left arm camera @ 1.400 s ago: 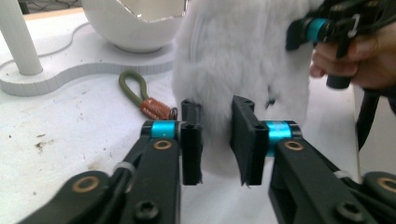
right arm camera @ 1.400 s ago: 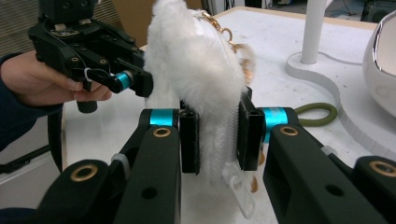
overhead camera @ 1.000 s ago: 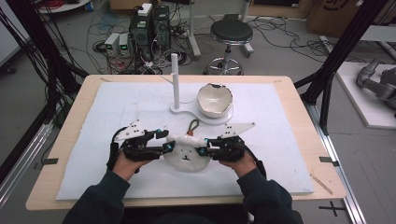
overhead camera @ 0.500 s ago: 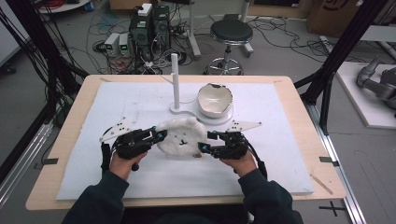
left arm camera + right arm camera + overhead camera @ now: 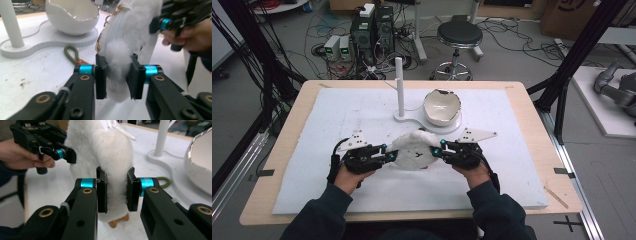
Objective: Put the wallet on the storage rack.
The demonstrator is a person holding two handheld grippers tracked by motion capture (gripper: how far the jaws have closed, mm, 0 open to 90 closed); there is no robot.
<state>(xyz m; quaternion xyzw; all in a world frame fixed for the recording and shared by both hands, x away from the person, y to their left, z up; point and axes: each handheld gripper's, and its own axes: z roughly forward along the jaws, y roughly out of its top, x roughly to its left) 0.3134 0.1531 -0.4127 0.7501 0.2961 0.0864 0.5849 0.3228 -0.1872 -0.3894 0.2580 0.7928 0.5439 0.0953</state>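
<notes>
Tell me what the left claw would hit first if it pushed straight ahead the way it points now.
The left claw already pinches the white fluffy pouch, so that comes first. Straight past it, probably the right claw gripping the pouch's far side, though depth is hard to judge.

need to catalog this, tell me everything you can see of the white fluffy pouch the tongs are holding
The white fluffy pouch looks like soft plush fur, rounded and squashed where it is gripped. A white zipper with gold teeth runs along one edge, and a small gold pull hangs from it. It is held above the white mat, in front of the stand. The left tongs pinch one end and the right tongs the other; both sets of jaws have just been closing on the fur.
</notes>
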